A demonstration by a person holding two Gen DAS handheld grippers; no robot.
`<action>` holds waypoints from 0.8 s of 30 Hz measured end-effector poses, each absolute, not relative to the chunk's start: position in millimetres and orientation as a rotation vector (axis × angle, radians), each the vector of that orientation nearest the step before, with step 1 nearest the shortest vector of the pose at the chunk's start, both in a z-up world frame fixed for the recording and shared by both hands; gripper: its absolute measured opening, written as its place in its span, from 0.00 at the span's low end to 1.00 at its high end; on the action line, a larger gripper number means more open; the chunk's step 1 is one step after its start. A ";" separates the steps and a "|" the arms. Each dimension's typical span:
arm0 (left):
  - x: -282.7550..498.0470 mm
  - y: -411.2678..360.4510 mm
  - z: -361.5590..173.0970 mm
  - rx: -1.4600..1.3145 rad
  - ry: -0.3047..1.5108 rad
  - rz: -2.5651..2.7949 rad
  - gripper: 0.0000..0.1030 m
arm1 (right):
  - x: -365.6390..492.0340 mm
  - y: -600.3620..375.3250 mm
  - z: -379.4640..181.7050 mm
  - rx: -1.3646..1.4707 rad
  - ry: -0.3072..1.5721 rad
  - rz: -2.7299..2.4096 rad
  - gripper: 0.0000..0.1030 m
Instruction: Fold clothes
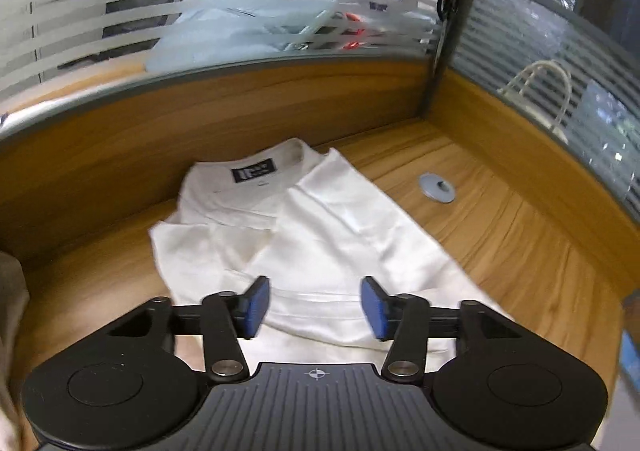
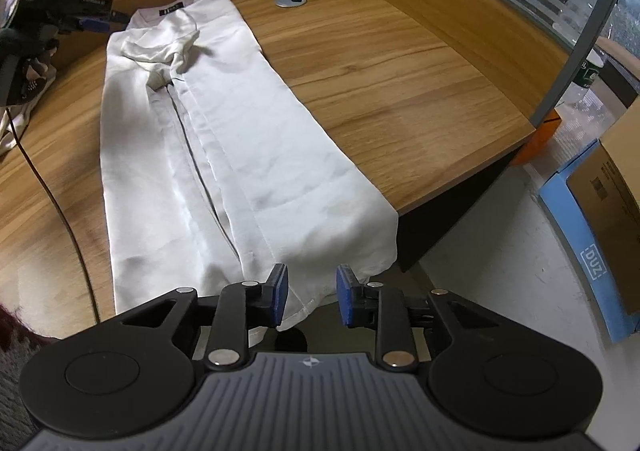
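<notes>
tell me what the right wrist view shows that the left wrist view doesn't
Only the right wrist view shows the shirt's hem hanging over the desk edge, the cardboard box on the floor, the left gripper by the collar, and the open right gripper at the hem. Only the left wrist view shows the collar label up close and the left gripper's pads apart over the cloth. Both show the white shirt, folded lengthwise, and the round cable cover.

White shirt (image 2: pixel 224 139) flat on the tabletop (image 2: pixel 400 91), both sides folded inward into a long narrow strip. Black neck label (image 1: pixel 253 173) faces up at far end; near hem hangs over the front edge.
</notes>
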State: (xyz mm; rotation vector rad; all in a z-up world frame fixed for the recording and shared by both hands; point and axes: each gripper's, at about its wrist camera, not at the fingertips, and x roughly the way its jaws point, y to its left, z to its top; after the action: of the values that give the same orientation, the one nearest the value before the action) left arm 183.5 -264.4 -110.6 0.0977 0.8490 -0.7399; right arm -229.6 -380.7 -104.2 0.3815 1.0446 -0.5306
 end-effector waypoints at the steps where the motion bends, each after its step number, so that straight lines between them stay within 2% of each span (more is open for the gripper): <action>1: 179.6 -270.0 -111.9 0.088 0.862 -0.740 0.57 | -228.5 -382.0 -104.9 0.384 1.047 -0.533 0.30; 12: 134.5 -341.5 -126.8 0.074 0.871 -0.584 0.61 | -221.1 -388.2 -105.1 0.390 1.057 -0.546 0.33; 21: 116.7 -392.7 -149.0 0.193 0.839 -0.428 0.61 | -233.7 -384.5 -99.3 0.394 1.054 -0.584 0.33; 23: 116.4 -400.6 -155.5 0.242 0.822 -0.405 0.60 | -237.1 -382.3 -98.3 0.385 1.059 -0.591 0.33; 24: 117.7 -401.6 -157.1 0.247 0.824 -0.390 0.55 | -238.3 -380.9 -97.8 0.376 1.062 -0.594 0.33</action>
State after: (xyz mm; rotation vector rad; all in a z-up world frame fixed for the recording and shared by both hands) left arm 117.7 -401.6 -157.1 0.2475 0.8236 -0.3901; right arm -238.3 -380.9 -97.8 0.3762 1.0619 -0.5941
